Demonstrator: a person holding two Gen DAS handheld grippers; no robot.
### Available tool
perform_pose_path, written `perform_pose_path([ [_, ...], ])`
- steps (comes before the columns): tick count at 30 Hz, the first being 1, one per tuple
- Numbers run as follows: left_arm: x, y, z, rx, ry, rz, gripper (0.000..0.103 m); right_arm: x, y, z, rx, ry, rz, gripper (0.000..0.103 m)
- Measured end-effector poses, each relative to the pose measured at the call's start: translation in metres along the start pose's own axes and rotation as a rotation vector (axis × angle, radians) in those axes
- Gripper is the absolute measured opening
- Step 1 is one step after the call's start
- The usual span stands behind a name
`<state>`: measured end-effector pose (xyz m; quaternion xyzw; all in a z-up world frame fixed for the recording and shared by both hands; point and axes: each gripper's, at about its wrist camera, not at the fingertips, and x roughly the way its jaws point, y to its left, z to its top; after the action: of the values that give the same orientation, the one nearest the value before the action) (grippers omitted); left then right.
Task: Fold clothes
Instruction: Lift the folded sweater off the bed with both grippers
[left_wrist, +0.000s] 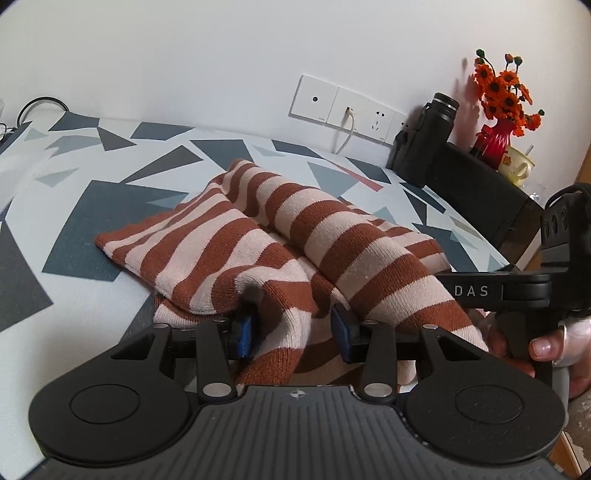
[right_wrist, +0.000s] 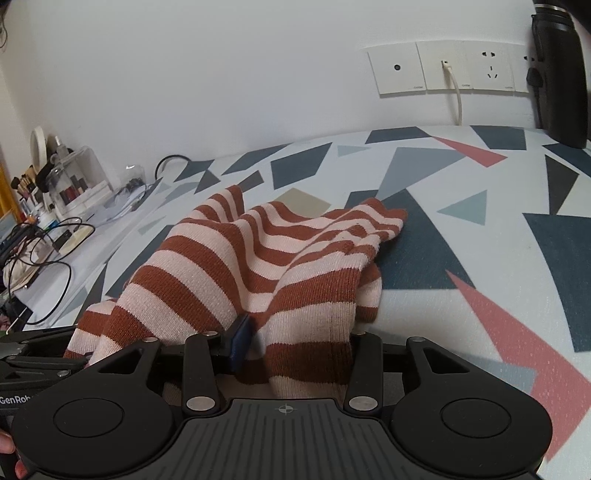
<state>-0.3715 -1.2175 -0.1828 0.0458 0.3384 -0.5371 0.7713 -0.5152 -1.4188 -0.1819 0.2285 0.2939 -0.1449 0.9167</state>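
- The striped sweater (left_wrist: 258, 236) lies in a bumpy heap on the bench (left_wrist: 66, 295), which has a cloth with dark shapes on it.
- The sweater runs away from both grippers, from the near edge toward the wall. It is not flat, and a long rolled part, maybe a sleeve, lies across the top.
- The left gripper (left_wrist: 295, 334) is at the near edge of the sweater. Its jaws stand apart, with knit between the two blue pads. They do not look pressed shut on it.
- The right gripper (right_wrist: 295, 339) is also at the near edge, just beside the left one. One blue pad shows. The other is hidden under the knit, so I cannot tell if the jaws pinch it.
- Both grippers are about as near to the sweater as each other.
- The left view shows the right gripper and the hand (left_wrist: 546, 347) holding it. It also shows a flower vase (left_wrist: 495, 140).
- The right view shows the sweater's far corner (right_wrist: 388, 218) lying on the cloth, and a messy shelf (right_wrist: 55, 206) to the side.
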Motion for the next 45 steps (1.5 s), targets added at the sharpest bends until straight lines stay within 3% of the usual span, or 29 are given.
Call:
perform_pose_path([
  [11,-0.018,-0.015,-0.017,0.072,0.0,0.004,0.042,-0.024,0.013,-0.019,-0.027,0.026,-0.01,0.038],
  [21,-0.011,-0.011,-0.012,0.025,0.013,-0.005,0.045,-0.027,0.012,-0.022,-0.027,0.008,-0.008,0.038],
  [29,-0.003,-0.018,-0.005,-0.005,0.035,0.051,0.046,-0.025,0.008,-0.022,-0.052,0.001,0.021,0.038],
  [40,0.002,-0.039,-0.011,-0.056,-0.02,0.198,0.046,-0.024,-0.003,-0.018,-0.127,0.02,0.105,0.037],
  [45,0.002,-0.04,-0.014,-0.069,-0.047,0.22,0.046,-0.024,-0.007,-0.018,-0.146,0.015,0.131,0.036],
])
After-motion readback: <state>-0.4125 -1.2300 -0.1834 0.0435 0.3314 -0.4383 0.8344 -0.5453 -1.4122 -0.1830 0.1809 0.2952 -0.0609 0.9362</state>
